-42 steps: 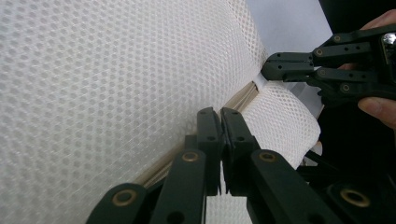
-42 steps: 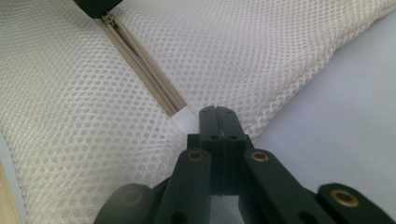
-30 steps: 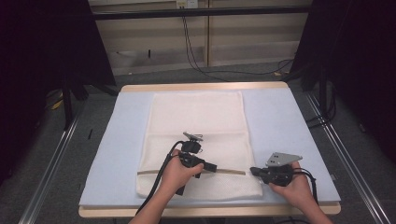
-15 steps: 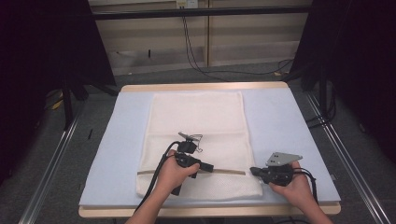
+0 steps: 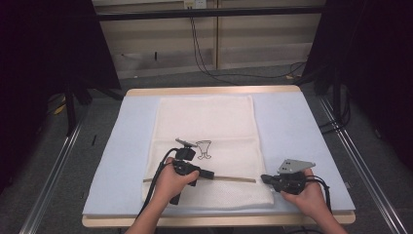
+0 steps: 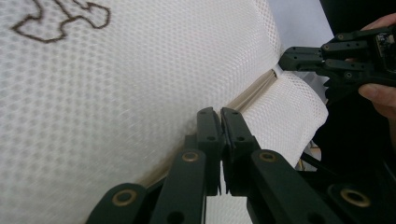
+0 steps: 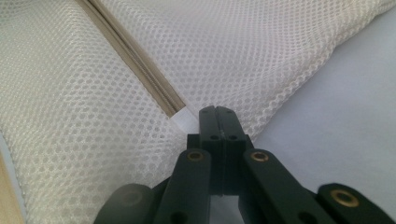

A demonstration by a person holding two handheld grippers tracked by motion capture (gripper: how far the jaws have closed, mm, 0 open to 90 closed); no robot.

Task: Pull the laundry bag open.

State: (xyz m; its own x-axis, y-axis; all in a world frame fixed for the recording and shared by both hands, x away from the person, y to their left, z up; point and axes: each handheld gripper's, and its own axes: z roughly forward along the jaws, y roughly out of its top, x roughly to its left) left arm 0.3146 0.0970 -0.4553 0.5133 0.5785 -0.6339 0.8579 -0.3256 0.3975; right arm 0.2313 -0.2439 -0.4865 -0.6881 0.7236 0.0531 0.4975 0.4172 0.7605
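Observation:
A white mesh bag (image 5: 204,122) lies flat on the pale blue mat (image 5: 292,126). A tan zipper (image 5: 234,178) runs across its near part. My left gripper (image 5: 211,174) lies on the zipper line, jaws pressed together (image 6: 219,114); the pull is hidden between them. My right gripper (image 5: 264,178) is shut at the zipper's right end, pinching the mesh beside a small white tab (image 7: 183,120). In the right gripper view its jaws (image 7: 217,112) meet at the end of the zipper (image 7: 135,60). The left gripper view shows the right gripper (image 6: 282,63) farther along the zipper.
A brown printed emblem (image 5: 204,148) marks the bag just beyond my left hand. The mat covers a wooden table (image 5: 214,90). Metal rails (image 5: 48,185) run along both sides and dark cables (image 5: 204,53) lie on the floor behind.
My left gripper has slid a little to the left along the zipper line. The right gripper has stayed where it was.

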